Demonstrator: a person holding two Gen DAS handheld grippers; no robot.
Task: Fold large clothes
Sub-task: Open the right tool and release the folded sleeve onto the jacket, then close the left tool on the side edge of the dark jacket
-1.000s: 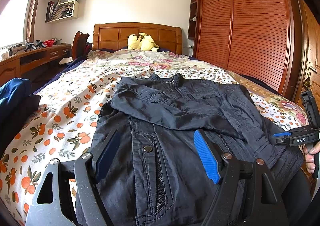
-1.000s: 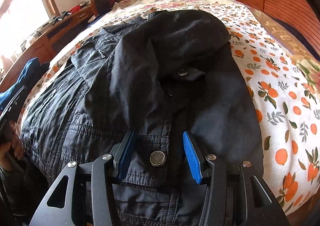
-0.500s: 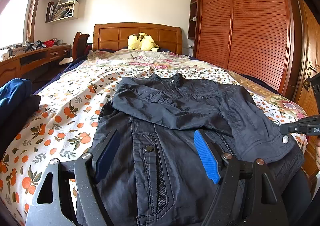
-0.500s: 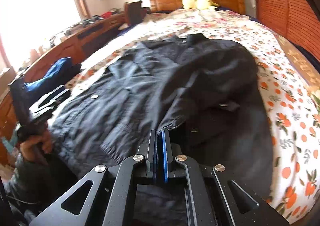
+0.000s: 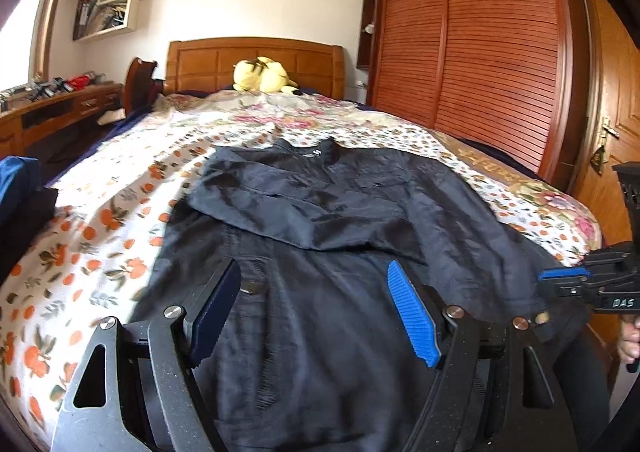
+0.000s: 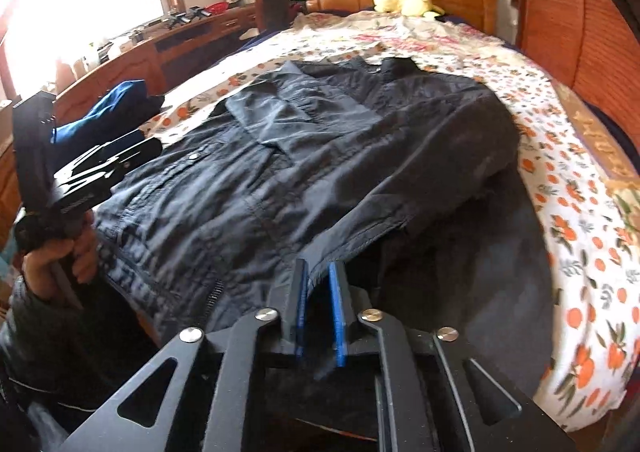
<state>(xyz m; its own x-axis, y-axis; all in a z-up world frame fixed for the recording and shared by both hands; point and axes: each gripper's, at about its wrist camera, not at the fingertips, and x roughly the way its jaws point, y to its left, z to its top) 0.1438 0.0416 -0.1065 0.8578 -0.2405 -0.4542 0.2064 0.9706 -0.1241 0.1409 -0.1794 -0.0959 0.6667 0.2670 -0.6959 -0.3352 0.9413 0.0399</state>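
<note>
Near edge, left gripper (image 5: 314,310): jaws spread wide, nothing between them, hovering over lower hem of dark jacket (image 5: 320,232). Right gripper (image 6: 319,310): jaws narrowly apart, cuff edge of sleeve (image 6: 400,187) running down between the blue pads; whether pinched or just released, cannot tell. Same gripper seen from the left view at far right, beside jacket's near right corner. Jacket spread flat on bed (image 5: 100,219), collar toward far end, one sleeve folded across chest, other sleeve angled down toward near right. Orange-flower bedspread showing on both sides. Blue cloth (image 6: 108,111) off left edge of bed. Farther: yellow plush toy (image 5: 260,75) against wooden headboard (image 5: 208,59). Desk (image 5: 48,107) far left, slatted wardrobe (image 5: 480,31) far right.
</note>
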